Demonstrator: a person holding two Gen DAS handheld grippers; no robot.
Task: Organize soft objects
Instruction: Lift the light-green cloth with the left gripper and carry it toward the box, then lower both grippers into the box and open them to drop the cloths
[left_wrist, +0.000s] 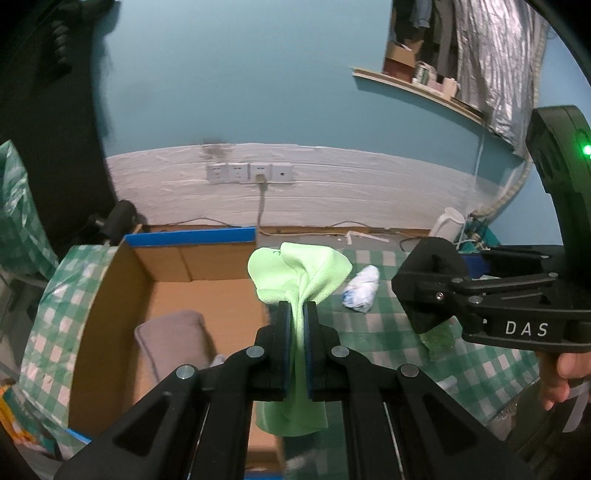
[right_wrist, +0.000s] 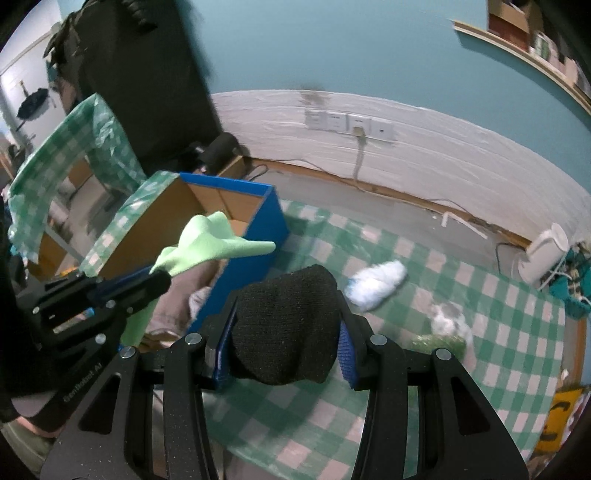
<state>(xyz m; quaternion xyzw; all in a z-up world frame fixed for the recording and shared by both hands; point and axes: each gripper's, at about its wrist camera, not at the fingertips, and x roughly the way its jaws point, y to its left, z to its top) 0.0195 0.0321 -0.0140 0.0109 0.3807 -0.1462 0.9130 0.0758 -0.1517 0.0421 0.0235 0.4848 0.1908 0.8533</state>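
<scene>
Left gripper (left_wrist: 296, 314): jaws closed on light green soft cloth (left_wrist: 299, 273), lower end hidden.
Right gripper (right_wrist: 284, 328): jaws half open, clamping black knitted cloth (right_wrist: 286, 325).
Open cardboard box (left_wrist: 207, 266): centre left; contents partly hidden.

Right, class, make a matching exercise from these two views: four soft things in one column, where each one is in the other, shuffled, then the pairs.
Things:
1 light green cloth
2 black knit item
3 grey cloth
4 white and blue bundle

Places:
A lying on the checked tablecloth
B inside the cardboard box
C in the right gripper
D in the left gripper

Pairs: 1-D, 2-C, 3-B, 4-A
</scene>
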